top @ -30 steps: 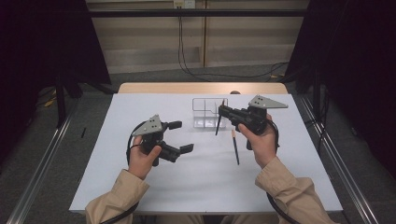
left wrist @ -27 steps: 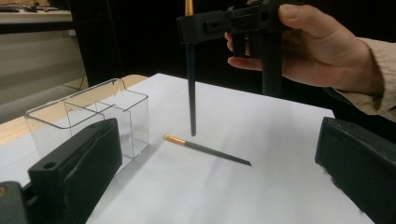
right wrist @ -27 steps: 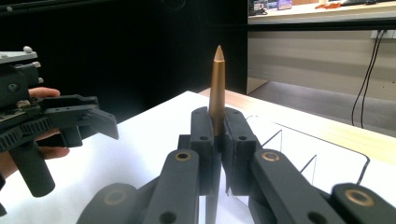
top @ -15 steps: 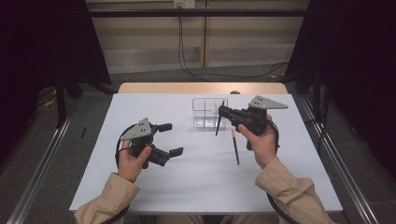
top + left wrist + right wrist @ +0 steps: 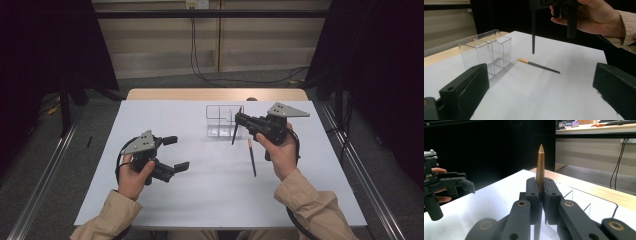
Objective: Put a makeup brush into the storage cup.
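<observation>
My right gripper (image 5: 239, 118) is shut on a dark pencil (image 5: 235, 132) that hangs point-down just above the table, beside a clear two-compartment holder (image 5: 220, 120). In the right gripper view the pencil's brown end (image 5: 540, 162) stands up between the closed jaws. A second dark pencil (image 5: 252, 157) with an orange end lies flat on the white table (image 5: 200, 200), in front of my right hand. My left gripper (image 5: 179, 152) is held open over the table's left half, with nothing between its jaws. The left gripper view faces the holder (image 5: 486, 50), the lying pencil (image 5: 539, 65) and the hanging pencil (image 5: 533, 32).
The white sheet ends at a bare wooden strip (image 5: 215, 94) along the table's far edge. Metal rails (image 5: 45, 180) run along the floor on both sides. Cables (image 5: 192, 50) hang down the wall behind.
My left gripper has drifted left and a little toward the person, still open. The right gripper and its pencil have stayed put.
</observation>
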`<act>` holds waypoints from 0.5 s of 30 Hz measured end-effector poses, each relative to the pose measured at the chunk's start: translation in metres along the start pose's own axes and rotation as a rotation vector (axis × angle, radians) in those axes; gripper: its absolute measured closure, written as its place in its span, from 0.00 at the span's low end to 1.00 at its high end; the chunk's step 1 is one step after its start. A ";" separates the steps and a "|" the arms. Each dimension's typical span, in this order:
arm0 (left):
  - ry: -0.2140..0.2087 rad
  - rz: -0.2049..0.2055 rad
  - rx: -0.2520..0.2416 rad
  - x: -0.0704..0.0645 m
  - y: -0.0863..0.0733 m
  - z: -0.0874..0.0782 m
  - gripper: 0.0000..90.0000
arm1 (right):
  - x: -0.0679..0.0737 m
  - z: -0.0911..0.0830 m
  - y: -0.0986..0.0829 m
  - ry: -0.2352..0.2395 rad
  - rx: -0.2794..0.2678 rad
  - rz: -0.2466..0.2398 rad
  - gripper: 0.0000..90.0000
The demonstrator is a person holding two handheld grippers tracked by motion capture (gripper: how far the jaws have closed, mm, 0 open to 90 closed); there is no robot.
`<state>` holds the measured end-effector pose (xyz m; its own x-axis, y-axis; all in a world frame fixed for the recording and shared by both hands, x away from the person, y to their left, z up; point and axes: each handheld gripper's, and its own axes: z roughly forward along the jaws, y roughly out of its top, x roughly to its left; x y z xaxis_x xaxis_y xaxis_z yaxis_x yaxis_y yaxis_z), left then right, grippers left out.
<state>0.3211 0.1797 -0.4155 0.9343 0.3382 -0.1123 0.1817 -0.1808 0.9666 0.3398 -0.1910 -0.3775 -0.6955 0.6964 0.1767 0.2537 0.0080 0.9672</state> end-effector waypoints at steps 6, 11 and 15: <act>0.013 -0.011 0.004 0.001 -0.005 -0.007 0.01 | 0.000 -0.001 0.000 0.000 -0.002 -0.005 0.94; 0.026 -0.004 0.003 0.002 -0.006 -0.012 0.01 | -0.001 -0.002 0.001 -0.001 -0.002 -0.004 0.94; 0.034 -0.005 0.001 0.001 -0.006 -0.015 0.01 | -0.003 -0.002 0.001 -0.006 -0.002 -0.003 0.94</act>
<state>0.3164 0.1955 -0.4184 0.9225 0.3700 -0.1097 0.1869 -0.1796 0.9658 0.3405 -0.1946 -0.3767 -0.6920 0.7009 0.1730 0.2504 0.0083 0.9681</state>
